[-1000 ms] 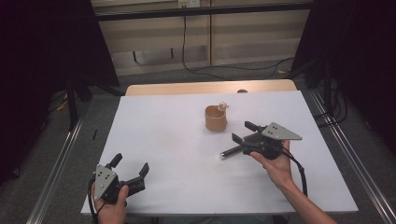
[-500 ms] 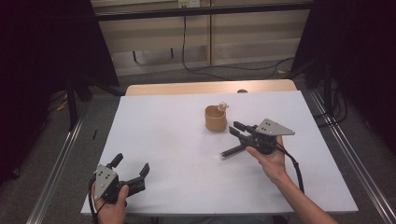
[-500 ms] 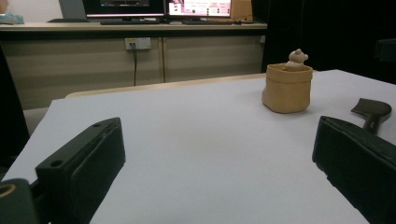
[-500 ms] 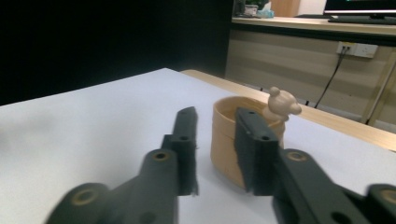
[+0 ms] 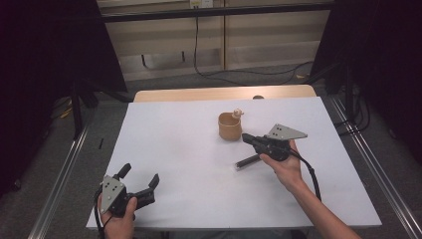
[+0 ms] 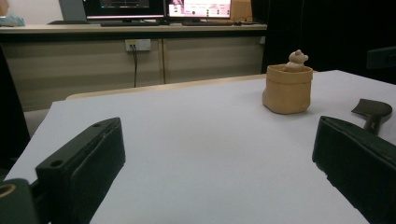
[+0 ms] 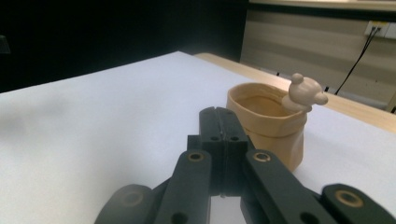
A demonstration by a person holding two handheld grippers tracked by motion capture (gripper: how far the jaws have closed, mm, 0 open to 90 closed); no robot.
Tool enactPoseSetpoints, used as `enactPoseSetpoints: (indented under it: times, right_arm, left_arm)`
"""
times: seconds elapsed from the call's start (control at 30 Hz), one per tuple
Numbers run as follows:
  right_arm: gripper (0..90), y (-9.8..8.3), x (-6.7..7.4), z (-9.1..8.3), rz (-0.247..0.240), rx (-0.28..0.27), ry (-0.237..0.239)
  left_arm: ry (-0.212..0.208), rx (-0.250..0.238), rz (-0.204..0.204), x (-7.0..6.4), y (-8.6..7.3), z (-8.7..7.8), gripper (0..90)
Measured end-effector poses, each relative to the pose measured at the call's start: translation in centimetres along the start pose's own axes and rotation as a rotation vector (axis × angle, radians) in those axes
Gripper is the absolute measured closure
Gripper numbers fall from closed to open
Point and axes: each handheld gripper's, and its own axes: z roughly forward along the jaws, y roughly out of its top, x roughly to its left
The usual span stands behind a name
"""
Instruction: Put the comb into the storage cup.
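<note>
We count one tan cup (image 5: 230, 126) with one bear figure (image 5: 237, 113) on its rim, just ahead of our right tongs (image 5: 247, 139), which have just closed empty; left tongs (image 5: 140, 184) gape apart on the worktop (image 5: 189, 149).

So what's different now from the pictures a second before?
The right gripper has just been closing its jaws; they now meet with nothing between them, pointing at the tan cup with a little bear on its rim. The cup and the open left gripper stayed put.
</note>
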Motion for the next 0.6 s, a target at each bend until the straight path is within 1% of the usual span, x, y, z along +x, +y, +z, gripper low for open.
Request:
enactPoseSetpoints:
  times: [0.1,0.17,0.2,0.33,0.4,0.43,0.47,0.53,0.6]
  right_arm:
    - [90.0,0.3,-0.1,0.3,0.020,0.039,0.013]
    - [90.0,0.5,-0.2,0.6,0.036,0.090,0.032]
    - [90.0,0.6,-0.2,0.8,0.029,0.120,0.037]
    - [90.0,0.9,-0.2,1.4,0.036,0.197,0.051]
    - [90.0,1.2,-0.4,1.9,0.054,0.258,0.074]
    - [90.0,1.2,-0.4,2.1,0.056,0.281,0.078]
    - [90.0,1.4,-0.4,2.2,0.054,0.300,0.071]
    - [90.0,1.5,-0.6,2.4,0.073,0.319,0.076]
    - [90.0,1.6,-0.7,2.7,0.082,0.343,0.078]
  left_arm:
    - [0.001,0.002,-0.001,0.0,0.0,0.0,2.6]
    - [0.001,0.002,0.001,0.0,0.0,0.0,2.6]
    - [0.004,0.002,0.000,0.0,0.0,0.0,2.6]
    - [-0.001,0.002,0.000,0.0,0.0,0.0,2.6]
    - [-0.003,0.004,0.002,0.0,0.0,0.0,2.6]
    - [-0.003,0.006,0.003,0.0,0.0,0.0,2.6]
    - [-0.002,0.004,0.004,0.0,0.0,0.0,2.6]
    - [0.000,0.000,-0.001,0.0,0.0,0.0,2.6]
    - [-0.001,0.001,0.001,0.0,0.0,0.0,2.6]
